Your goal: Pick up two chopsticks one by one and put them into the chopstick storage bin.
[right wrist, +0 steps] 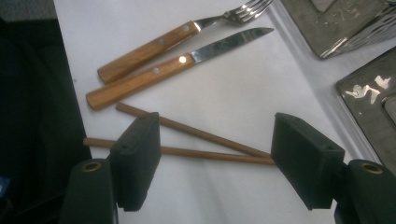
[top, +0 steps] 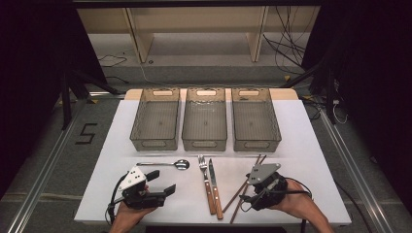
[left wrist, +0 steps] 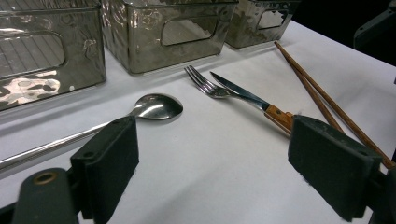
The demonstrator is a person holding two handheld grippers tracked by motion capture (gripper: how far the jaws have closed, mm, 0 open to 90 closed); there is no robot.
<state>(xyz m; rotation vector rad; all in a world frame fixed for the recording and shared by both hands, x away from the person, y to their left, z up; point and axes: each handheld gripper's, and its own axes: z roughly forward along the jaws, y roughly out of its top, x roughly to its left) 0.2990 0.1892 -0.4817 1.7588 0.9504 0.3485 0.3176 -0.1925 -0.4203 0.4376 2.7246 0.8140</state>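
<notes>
Down low on the white table, two chopsticks, crossed at one end, lying flat. Seen from the right gripper, with its jaws wide apart above the sticks and nothing pinched. Part of each stick hidden behind the two black jaws. From the high view, the right gripper sitting over the lower half of the chopsticks, so that half hard to make out; top ends poking out toward the right bin.

Off to the other side, the left gripper, held in a hand, jaws also wide apart and holding nothing. Just bare table between them in the left gripper view.

Near the middle, a fork and a knife side by side, both with wooden handles. Knife handle partly hidden by a jaw in the left gripper view. Fork tips cut off at the top edge of the right gripper view.

Left of those, a spoon lying flat, its handle partly hidden behind a jaw in the left gripper view.

At the back, three see-through bins in a row: left bin, middle bin, right one. Hands cut off at the bottom edge.
</notes>
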